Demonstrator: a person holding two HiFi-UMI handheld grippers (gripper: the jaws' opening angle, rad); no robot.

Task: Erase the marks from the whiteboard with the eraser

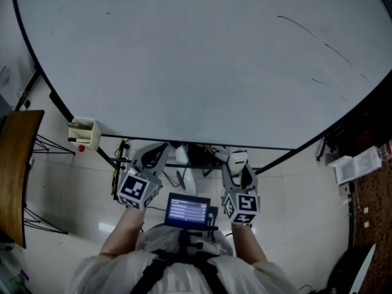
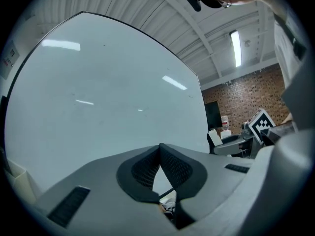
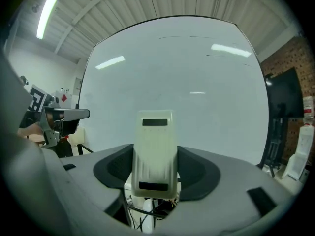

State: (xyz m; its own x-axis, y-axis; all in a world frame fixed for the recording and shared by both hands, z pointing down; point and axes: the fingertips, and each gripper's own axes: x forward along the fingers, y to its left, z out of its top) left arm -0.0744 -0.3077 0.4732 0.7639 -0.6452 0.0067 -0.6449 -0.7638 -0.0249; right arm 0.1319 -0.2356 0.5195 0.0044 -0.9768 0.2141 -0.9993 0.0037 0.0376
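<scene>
The whiteboard [image 1: 184,60] fills the upper part of the head view. A few thin dark marks [image 1: 298,25] run across its upper right. In the right gripper view the marks [image 3: 173,37] show near the board's top edge. My right gripper [image 1: 237,159] hangs below the board's bottom edge, shut on a cream-white eraser [image 3: 156,141] that stands upright between its jaws. My left gripper [image 1: 158,153] is level with it to the left. Its jaws are shut, tips touching, with nothing between them [image 2: 160,150]. Neither gripper touches the board.
A small white holder [image 1: 86,133] with a red-capped item hangs at the board's lower left corner. A wooden tabletop [image 1: 18,170] stands at far left. A small screen [image 1: 187,210] sits at the person's chest. White boxes [image 1: 355,164] and a brick wall [image 2: 246,95] lie right.
</scene>
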